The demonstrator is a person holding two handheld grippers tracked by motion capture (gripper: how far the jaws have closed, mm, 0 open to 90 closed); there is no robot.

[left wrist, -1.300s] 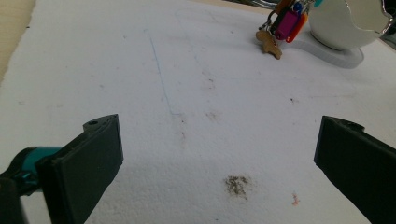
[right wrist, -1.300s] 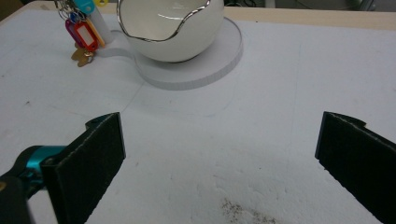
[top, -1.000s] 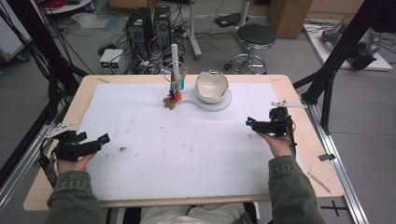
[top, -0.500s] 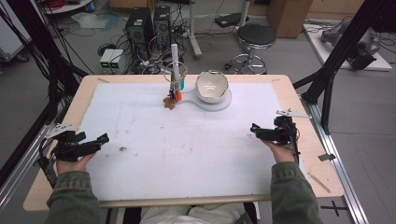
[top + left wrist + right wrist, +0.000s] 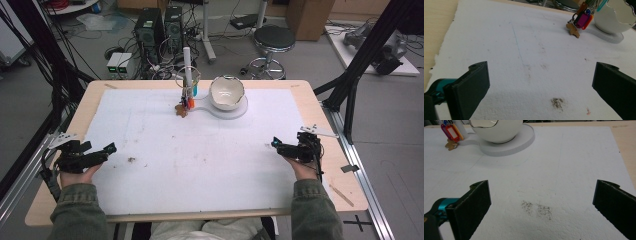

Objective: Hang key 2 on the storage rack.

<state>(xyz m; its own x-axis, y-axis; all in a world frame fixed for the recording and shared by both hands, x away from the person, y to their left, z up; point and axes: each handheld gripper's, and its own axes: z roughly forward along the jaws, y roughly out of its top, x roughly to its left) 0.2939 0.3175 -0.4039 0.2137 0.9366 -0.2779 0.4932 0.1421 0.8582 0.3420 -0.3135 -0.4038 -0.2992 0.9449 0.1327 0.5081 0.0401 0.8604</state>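
The left gripper (image 5: 102, 151) rests low over the white sheet (image 5: 200, 150) near its left edge, held in the person's left hand (image 5: 75, 167), with its jaws spread wide and nothing between them. Ahead of it and off to its right lies the bunch of keys (image 5: 580, 21), with coloured tags, touching the base of a white stand (image 5: 187, 65). Just beyond the keys sits the bowl (image 5: 226, 92) on its flat white base (image 5: 240, 111).

The right gripper (image 5: 280, 146) hovers over the sheet's right side, in the right hand (image 5: 302, 162), jaws likewise wide apart and empty. From it the bowl stands ahead and slightly left, well apart, and the keys lie farther left still. A dark smudge (image 5: 536, 208) marks the sheet just in front of its jaws.
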